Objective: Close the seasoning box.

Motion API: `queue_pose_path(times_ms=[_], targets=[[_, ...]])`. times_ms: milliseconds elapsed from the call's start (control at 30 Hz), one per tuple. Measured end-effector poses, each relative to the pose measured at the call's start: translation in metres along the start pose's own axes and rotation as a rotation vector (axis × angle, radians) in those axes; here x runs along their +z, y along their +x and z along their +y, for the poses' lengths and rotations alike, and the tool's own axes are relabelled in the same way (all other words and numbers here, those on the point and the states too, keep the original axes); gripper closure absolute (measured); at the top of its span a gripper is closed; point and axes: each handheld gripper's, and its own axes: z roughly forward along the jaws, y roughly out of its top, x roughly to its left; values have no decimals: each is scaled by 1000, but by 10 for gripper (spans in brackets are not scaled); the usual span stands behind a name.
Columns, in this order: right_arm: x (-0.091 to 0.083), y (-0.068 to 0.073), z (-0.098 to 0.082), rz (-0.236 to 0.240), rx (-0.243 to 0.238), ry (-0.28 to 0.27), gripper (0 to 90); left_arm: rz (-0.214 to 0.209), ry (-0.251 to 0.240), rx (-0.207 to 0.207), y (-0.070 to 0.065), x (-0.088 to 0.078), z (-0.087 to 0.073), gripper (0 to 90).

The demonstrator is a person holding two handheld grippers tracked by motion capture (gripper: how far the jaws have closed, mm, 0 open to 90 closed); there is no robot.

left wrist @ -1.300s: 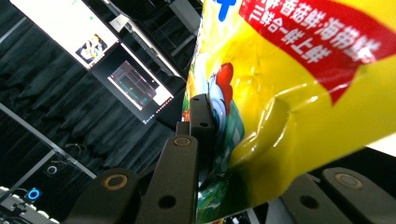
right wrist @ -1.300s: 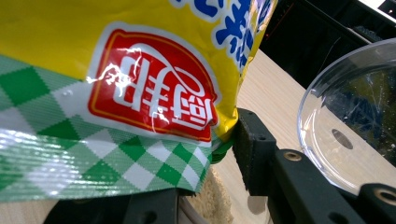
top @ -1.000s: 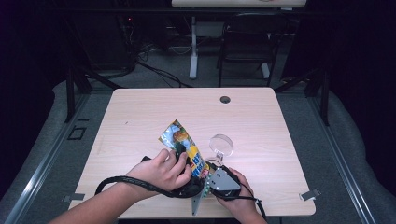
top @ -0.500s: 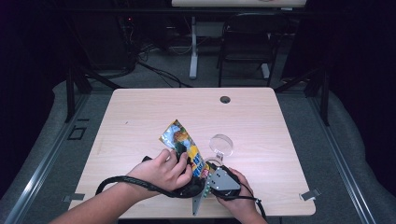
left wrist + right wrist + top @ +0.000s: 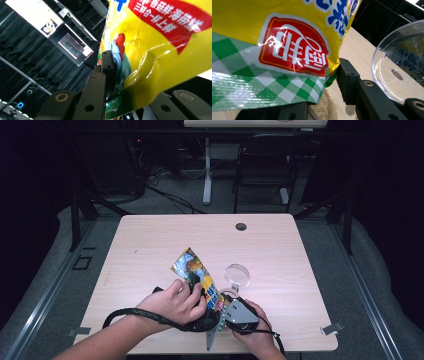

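Grippers both clench my seasoning packet [image 5: 196, 274]: left gripper [image 5: 117, 82] beside right gripper [image 5: 332, 77], packet's long axis running ahead, clear bowl [image 5: 237, 275] rightward.

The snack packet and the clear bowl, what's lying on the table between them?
Nothing: in the high view only a narrow strip of bare table separates the snack packet from the clear bowl.

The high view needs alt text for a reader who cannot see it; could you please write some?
Two hands hold the left gripper and right gripper on a colourful snack bag at the near edge of a light wooden table. A clear round dish sits just right of the bag.
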Motion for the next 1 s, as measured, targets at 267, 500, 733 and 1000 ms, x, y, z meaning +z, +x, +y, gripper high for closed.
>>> queue_pose_path(times_ms=[267,500,733,1000], targets=[[0,0,0,3,1,-1,708,-1,-1,1,1,-1,-1,868],[-2,1,0,6,9,-3,708,-9,-11,-15,0,-1,-2,869],[-4,-1,1,2,12,5,709,-14,-23,-44,0,0,-3,869],[-4,-1,0,-1,8,8,710,-21,-35,-69,-4,2,-4,869]])
